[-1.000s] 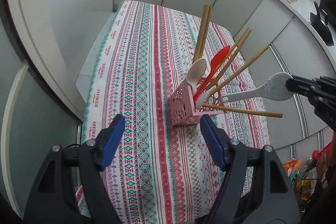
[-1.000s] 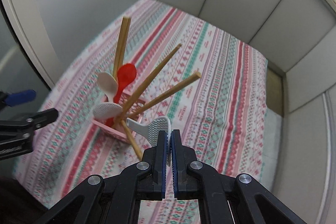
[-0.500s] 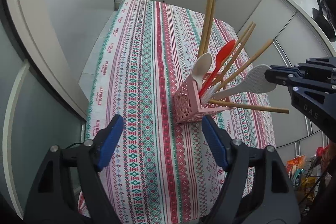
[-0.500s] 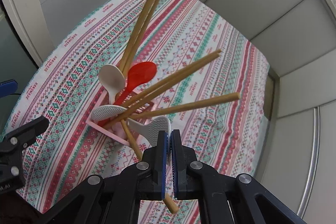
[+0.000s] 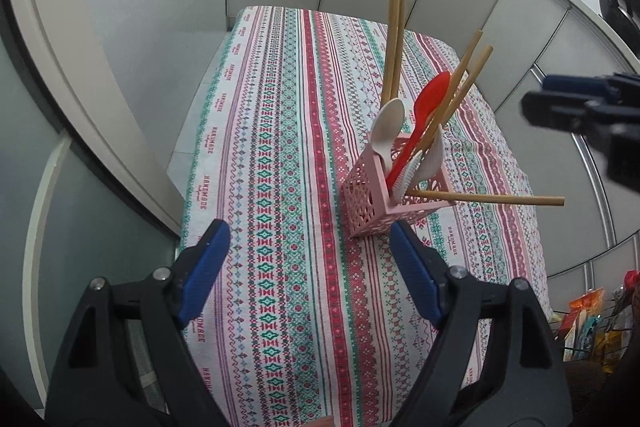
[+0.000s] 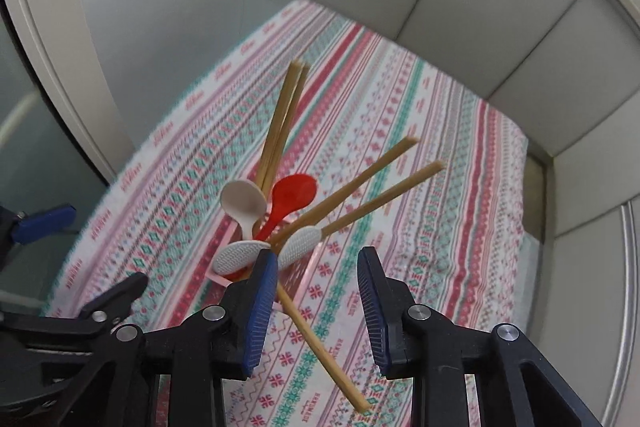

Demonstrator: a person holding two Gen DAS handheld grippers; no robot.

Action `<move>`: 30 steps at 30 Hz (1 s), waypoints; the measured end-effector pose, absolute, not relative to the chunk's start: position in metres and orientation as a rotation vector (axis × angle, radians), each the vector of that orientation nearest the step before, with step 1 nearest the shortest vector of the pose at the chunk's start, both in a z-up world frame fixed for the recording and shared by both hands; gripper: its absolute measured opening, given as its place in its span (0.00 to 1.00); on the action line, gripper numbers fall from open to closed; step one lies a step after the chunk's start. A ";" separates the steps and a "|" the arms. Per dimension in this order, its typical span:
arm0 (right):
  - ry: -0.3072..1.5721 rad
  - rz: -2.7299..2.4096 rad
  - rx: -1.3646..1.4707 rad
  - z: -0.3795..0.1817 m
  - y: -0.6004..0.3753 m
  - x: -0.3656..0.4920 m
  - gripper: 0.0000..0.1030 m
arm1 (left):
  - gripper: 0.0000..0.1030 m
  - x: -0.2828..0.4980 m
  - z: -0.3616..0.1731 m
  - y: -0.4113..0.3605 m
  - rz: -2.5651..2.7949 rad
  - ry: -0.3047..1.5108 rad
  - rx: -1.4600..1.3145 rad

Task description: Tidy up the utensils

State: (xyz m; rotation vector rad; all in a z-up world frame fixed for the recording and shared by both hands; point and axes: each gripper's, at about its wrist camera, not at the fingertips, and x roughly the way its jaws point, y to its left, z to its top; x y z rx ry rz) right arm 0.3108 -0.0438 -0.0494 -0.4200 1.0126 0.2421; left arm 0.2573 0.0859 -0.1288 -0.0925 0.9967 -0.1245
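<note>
Both your left gripper (image 5: 308, 269) and right gripper (image 6: 318, 301) have their fingers spread and empty, every visible utensil stands in the holder (image 5: 370, 205), and nothing lies loose on the table (image 5: 280, 147).

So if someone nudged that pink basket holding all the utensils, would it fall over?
Quite possibly. The pink basket looks small and lightweight, with openwork walls. The long chopsticks and spoons lean well out past its rim, so it seems top-heavy. It might also slide on the tablecloth.

Even, soft daylight-like lighting, no harsh shadows. Strong fisheye bending at edges, dark vignette corners. Right wrist view motion-blurred, cloth (image 6: 400, 131) smeared; left view sharp except blurred right gripper (image 5: 580, 107).
</note>
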 end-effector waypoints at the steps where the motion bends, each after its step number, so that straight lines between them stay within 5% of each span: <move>1: 0.999 0.243 -0.395 -0.044 -0.050 0.307 0.39 | 0.82 0.256 -0.127 0.085 -0.119 0.989 -0.087; 16: 0.727 0.070 0.002 0.021 -0.193 0.149 0.89 | 0.99 0.151 -0.042 0.025 -0.078 0.748 0.061; 30: 0.571 -0.082 0.101 0.022 -0.210 0.004 0.96 | 0.99 0.035 -0.020 -0.004 -0.051 0.655 0.030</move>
